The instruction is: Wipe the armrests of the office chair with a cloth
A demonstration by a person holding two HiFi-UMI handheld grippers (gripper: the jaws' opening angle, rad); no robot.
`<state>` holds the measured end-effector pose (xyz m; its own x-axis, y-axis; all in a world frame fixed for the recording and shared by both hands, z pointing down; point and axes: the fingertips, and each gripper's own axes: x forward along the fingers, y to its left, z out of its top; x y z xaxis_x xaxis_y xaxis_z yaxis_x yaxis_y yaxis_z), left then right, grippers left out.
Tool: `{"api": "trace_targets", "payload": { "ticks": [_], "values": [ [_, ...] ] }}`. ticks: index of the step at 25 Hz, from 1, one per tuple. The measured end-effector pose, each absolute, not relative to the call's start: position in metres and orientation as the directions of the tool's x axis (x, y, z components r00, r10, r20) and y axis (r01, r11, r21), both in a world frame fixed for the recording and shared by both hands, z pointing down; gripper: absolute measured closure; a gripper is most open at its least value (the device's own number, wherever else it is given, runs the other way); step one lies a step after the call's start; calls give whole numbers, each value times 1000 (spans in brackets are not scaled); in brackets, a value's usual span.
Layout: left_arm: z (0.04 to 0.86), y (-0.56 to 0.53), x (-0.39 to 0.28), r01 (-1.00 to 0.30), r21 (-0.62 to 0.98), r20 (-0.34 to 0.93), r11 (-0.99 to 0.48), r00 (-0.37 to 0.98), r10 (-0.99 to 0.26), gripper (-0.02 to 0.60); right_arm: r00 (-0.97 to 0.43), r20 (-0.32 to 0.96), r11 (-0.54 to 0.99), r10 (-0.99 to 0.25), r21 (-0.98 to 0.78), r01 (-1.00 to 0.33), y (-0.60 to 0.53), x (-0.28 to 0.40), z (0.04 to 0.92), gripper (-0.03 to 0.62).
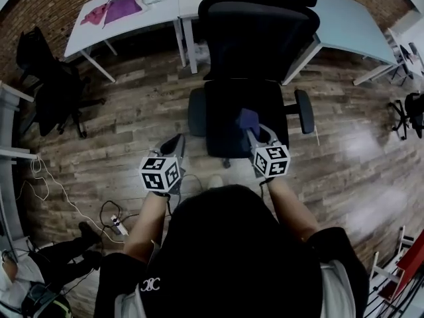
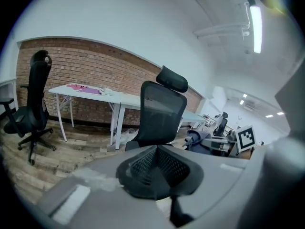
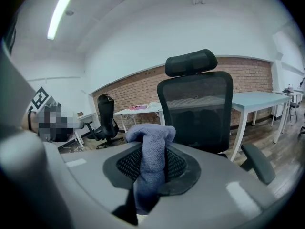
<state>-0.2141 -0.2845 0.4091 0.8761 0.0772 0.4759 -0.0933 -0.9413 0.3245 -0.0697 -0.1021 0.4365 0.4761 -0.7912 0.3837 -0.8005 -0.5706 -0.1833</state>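
The black office chair (image 1: 242,78) stands in front of me, facing me, with its left armrest (image 1: 197,111) and right armrest (image 1: 304,110) out to the sides. My right gripper (image 1: 257,132) hovers over the seat front, shut on a blue-grey cloth (image 1: 248,119). In the right gripper view the cloth (image 3: 151,159) sticks up between the jaws of the right gripper (image 3: 151,168), and the chair's armrest (image 3: 257,162) lies to the right. My left gripper (image 1: 175,146) is held near the left armrest, a little in front of it. In its own view the left gripper (image 2: 157,163) is shut on nothing.
White desks (image 1: 132,18) run along the brick wall behind the chair, with pink and purple cloths (image 1: 112,10) on one. Another black chair (image 1: 53,85) stands at the left. Cables and a power strip (image 1: 118,225) lie on the wooden floor. A person (image 1: 40,277) crouches at the lower left.
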Motion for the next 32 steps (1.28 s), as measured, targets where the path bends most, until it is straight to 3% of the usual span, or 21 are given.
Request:
{"api": "trace_targets", "payload": {
  "ticks": [7,20,32],
  "values": [
    [411,-261,-279,-127,345,470,-930,881,54,575,541,341,-615,-769,-161,-772,-73,-101,410,513],
    [415,-153,-413,-66,366,443,-928,889,111,575,588,298,-646,-752,-156,-747,29,-263,379,514],
    [390,-69,-447,-91,358,412,-929,909,69,575,609,285,-659,-740,-128,-741,141,-312,367,513]
  ]
}}
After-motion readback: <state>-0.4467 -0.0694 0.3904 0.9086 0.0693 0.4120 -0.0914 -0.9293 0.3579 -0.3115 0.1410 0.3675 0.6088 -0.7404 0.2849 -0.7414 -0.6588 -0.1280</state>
